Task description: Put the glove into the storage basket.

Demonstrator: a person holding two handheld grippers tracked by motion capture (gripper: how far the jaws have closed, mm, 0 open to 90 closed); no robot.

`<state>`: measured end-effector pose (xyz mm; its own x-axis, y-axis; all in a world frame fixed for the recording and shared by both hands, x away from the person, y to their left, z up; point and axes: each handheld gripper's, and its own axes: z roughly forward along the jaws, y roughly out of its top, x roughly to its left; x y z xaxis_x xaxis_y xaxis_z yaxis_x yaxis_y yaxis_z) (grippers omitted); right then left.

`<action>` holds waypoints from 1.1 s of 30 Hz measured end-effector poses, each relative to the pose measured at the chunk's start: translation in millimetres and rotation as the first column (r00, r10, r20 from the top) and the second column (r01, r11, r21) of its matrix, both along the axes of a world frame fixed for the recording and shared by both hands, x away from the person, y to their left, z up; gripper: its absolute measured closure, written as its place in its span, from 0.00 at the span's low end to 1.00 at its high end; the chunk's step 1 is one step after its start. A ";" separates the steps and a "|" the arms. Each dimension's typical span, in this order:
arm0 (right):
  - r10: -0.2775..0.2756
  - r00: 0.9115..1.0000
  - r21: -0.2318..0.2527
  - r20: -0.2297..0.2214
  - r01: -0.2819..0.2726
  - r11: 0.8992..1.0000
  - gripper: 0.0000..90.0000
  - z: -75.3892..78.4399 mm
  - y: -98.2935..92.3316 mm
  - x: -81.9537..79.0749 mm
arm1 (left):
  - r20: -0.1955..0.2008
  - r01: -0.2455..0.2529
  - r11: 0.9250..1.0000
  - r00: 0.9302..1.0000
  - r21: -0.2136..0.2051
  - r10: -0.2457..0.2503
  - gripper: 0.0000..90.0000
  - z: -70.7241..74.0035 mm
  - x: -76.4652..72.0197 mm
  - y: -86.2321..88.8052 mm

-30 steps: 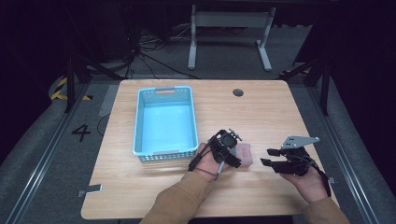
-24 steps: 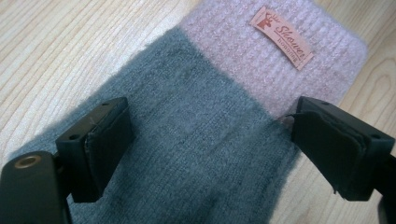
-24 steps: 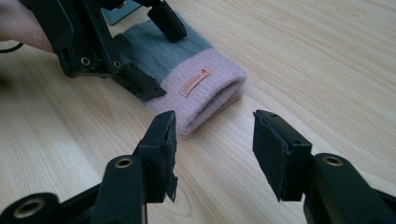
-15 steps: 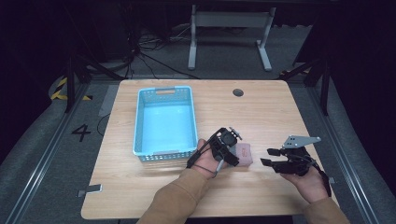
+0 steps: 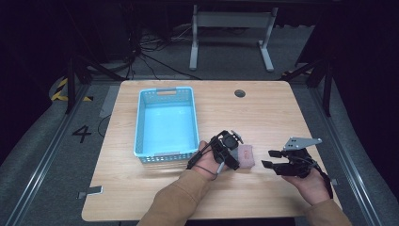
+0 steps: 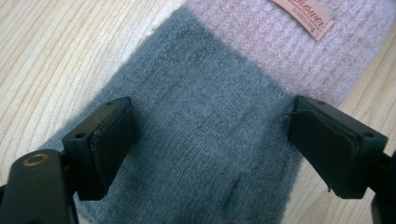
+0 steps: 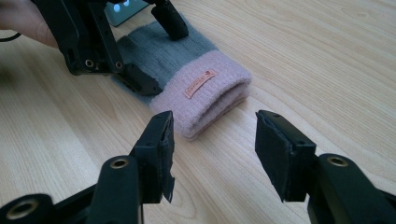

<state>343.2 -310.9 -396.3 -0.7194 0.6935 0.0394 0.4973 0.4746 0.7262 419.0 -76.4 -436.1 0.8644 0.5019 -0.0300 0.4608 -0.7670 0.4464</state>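
One glove (image 7: 187,77) lies flat — two grippers near it: left gripper (image 6: 210,140) jaws just spread over it, right gripper (image 7: 212,154) jaws wide apart, holding nothing.

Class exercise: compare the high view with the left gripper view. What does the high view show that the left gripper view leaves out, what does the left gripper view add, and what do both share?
High view: the blue basket, the right tongs open beside the folded knit, and the whole table.

Left gripper view: the knit's stitches, its woven label, and the left tongs open, straddling the grey part.

Shared: the grey-and-pink knit piece lying on the wooden tabletop.
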 end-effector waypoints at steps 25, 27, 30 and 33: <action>-0.025 0.999 0.022 0.023 0.024 0.999 0.54 5.8 -7.1 -1.5 | -0.007 0.016 0.999 1.000 0.039 -0.016 0.58 5.1 -22.7 -24.4; -0.027 0.999 0.024 0.024 0.027 0.999 0.54 6.1 -8.0 -1.7 | -0.004 0.024 0.999 1.000 0.042 -0.024 0.63 5.7 -24.2 -25.3; -0.032 0.999 0.025 0.028 0.032 0.999 0.55 6.4 -10.0 -1.4 | -0.002 0.028 0.999 1.000 0.036 -0.028 0.69 5.9 -24.8 -25.0; -0.039 0.999 0.030 0.030 0.038 0.999 0.55 6.9 -12.1 -1.3 | 0.007 0.031 0.999 1.000 0.027 -0.031 0.72 6.0 -25.0 -23.9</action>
<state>341.9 -323.0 -389.5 -0.6936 0.7193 0.0387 0.4923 0.4340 0.7545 394.0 -100.3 -430.0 0.8796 0.4756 -0.0107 0.4338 -0.7926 0.4284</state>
